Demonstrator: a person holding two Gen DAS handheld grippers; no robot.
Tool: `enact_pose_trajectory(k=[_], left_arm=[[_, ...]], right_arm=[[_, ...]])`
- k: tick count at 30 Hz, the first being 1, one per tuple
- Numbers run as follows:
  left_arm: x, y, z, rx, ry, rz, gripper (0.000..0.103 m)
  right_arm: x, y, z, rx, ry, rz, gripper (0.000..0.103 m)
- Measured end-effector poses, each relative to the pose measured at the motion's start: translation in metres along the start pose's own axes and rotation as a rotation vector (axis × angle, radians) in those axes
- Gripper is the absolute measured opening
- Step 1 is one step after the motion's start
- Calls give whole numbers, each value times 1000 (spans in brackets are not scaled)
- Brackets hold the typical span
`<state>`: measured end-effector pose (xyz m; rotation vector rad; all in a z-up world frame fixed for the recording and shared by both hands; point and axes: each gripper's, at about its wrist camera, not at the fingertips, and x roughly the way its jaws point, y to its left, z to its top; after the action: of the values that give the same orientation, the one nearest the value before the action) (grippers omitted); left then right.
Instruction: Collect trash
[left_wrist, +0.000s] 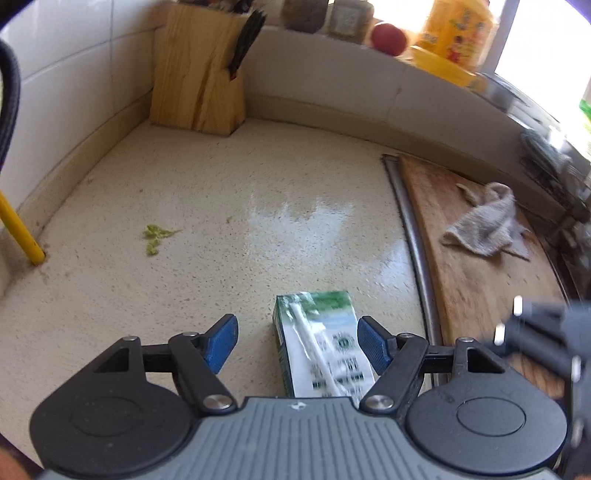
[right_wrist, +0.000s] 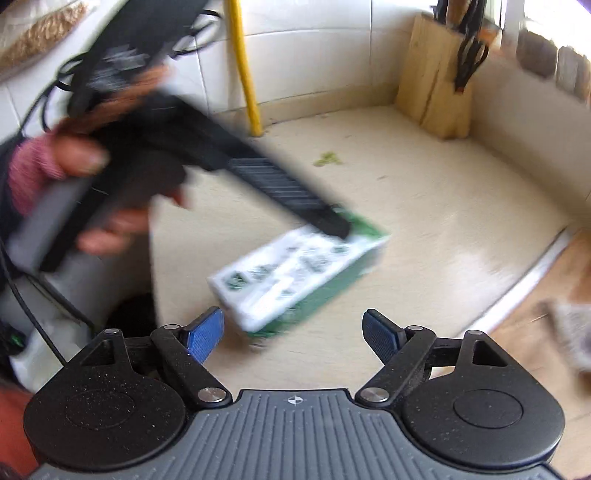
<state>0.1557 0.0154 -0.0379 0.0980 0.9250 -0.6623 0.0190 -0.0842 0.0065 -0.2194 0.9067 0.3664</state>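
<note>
A: Likely trouble here: carton (left_wrist: 321, 343) sitting off-centre between the pads of the left gripper (left_wrist: 297, 341), hugging the right-hand pad (left_wrist: 373, 345) with a wide gap on the other side. Closing now probably shoves it sideways rather than pinching it square.

B: Agreed. Smooth, glossy counter (left_wrist: 221, 192) too, so easy to skid. Lying flat on its broad face, straw (left_wrist: 314, 343) stuck diagonally across the top. Could snag on a pad or peel off.

A: Left gripper spread wide, holding nothing. Same for the right gripper (right_wrist: 293, 336): wide apart, empty.

B: Position relative to the carton, then. Left gripper directly over its near end, pads flanking it, far end poking out ahead. From the right wrist view, blurred body of the left gripper across the carton's far end, a hand (right_wrist: 92, 192) behind it.

A: Right gripper just short of the carton, near corner close to its left pad (right_wrist: 203, 336), rest of the box angling away up and right. Real chance of the two tools knocking together if both close in.

B: Other bits: green scrap (left_wrist: 157, 236) well beyond the carton toward the knife block (left_wrist: 199, 74); cloth (left_wrist: 487, 225) on the chopping board (left_wrist: 461, 258), off to the carton's right. Heavy blur in both views, so contact between pad and carton impossible to confirm.
</note>
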Motion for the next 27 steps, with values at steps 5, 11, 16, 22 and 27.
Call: enact_pose_trajectory(k=[5, 11, 16, 22, 27], left_arm=[[-28, -6, -20, 7, 7, -25, 68], [-9, -20, -49, -110, 16, 86, 69], [3, -45, -57, -110, 55, 90, 69], [15, -37, -56, -33, 118, 239, 68], [9, -5, -52, -26, 144, 333, 57]], right_arm=[[-2, -20, 6, -219, 93, -121, 90], [9, -32, 10, -301, 130, -105, 90], [18, -28, 14, -462, 141, -38, 90], [26, -33, 20, -575, 115, 19, 90], [37, -31, 36, -738, 97, 66, 90]])
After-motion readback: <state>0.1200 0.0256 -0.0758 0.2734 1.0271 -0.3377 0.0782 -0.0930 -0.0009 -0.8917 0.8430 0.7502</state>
